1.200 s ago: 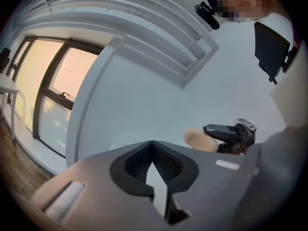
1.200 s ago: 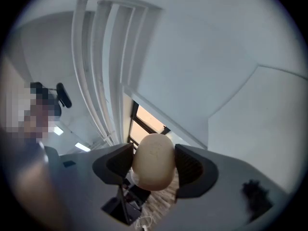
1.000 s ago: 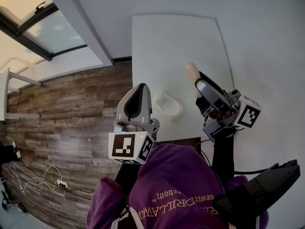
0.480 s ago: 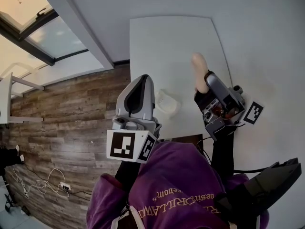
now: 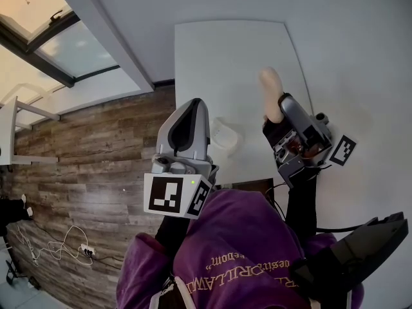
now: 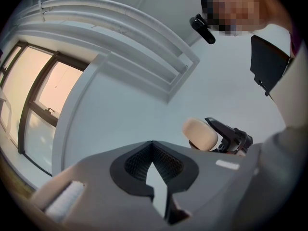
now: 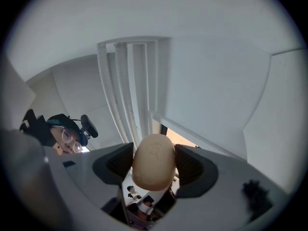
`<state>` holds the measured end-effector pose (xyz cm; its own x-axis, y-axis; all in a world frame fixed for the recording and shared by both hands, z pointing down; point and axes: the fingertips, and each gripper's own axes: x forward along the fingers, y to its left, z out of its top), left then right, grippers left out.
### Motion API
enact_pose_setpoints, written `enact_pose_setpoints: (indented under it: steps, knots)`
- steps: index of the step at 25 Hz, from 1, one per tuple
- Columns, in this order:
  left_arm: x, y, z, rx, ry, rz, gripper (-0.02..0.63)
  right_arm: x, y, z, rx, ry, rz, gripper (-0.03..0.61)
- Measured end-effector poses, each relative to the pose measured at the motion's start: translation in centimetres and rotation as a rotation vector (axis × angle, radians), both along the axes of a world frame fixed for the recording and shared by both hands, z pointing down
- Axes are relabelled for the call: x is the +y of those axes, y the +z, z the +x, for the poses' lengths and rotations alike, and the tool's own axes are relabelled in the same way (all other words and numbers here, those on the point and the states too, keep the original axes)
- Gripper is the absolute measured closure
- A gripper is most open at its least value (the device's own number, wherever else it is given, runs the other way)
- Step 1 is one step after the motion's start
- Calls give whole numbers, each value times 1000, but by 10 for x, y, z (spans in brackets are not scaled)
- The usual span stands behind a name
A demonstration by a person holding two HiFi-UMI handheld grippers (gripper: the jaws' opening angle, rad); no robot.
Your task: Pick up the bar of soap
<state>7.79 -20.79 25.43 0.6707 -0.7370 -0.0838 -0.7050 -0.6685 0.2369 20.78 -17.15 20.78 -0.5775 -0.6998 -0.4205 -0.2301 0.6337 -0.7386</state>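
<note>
Cream soap bar (image 7: 153, 161) sits clamped between my right gripper's (image 5: 273, 110) jaws, right of centre in the head view, over the white table (image 5: 219, 56) near its right edge. A white soap dish (image 5: 225, 134) lies to its lower left, just beside my left gripper (image 5: 185, 126), whose jaws are together on nothing. Open tabletop stretches toward the upper frame.

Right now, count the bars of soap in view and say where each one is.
1. The bar of soap is clamped between the right gripper's jaws, held above the white table. The white dish nearby looks empty; none seems hidden.
</note>
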Motion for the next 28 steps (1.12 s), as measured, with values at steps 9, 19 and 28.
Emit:
enact_pose_setpoints:
  steps: [9, 19, 28]
  knots:
    - [-2, 0, -5, 2, -16, 0, 609, -1, 0, -1, 24, 11, 3, 298]
    - [-4, -1, -5, 1, -16, -3, 609, -1, -4, -2, 17, 5, 12, 298]
    - [-5, 4, -5, 4, -17, -5, 609, -1, -2, -2, -2, -4, 17, 298]
